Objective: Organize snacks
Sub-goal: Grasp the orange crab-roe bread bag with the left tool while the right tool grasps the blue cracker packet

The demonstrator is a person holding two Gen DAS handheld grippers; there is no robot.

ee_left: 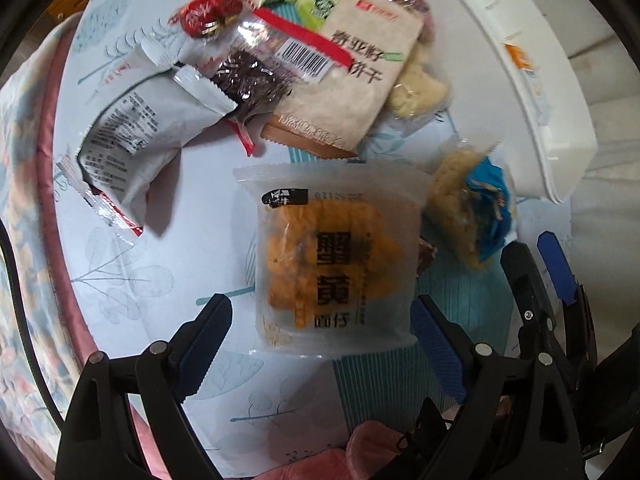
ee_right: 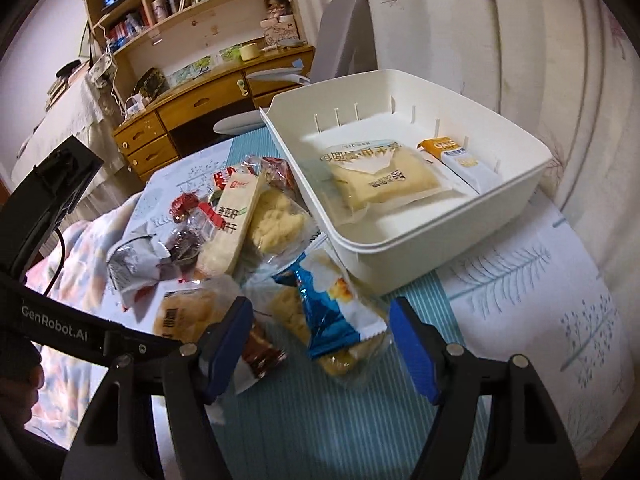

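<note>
Between L claw [ee_left: 320, 344] fingers: orange snack pkt [ee_left: 336, 260]

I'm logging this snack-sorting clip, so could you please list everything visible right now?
storage bin: one, white, far right on the tablecloth
pale yellow pack: one, lying inside the bin
orange-and-white bar: one, inside the bin, right of the yellow pack
orange cake pack: one, clear wrapper, between the left gripper's fingers
blue-and-white pack: one, in front of the right gripper
beige cracker pack: one, in the pile
silver pouch: one, left of the pile
red wrapped candy: one, far side of the pile
tablecloth: one, white and teal, leaf print
wooden desk: one, background
left gripper: open
right gripper: open
</note>
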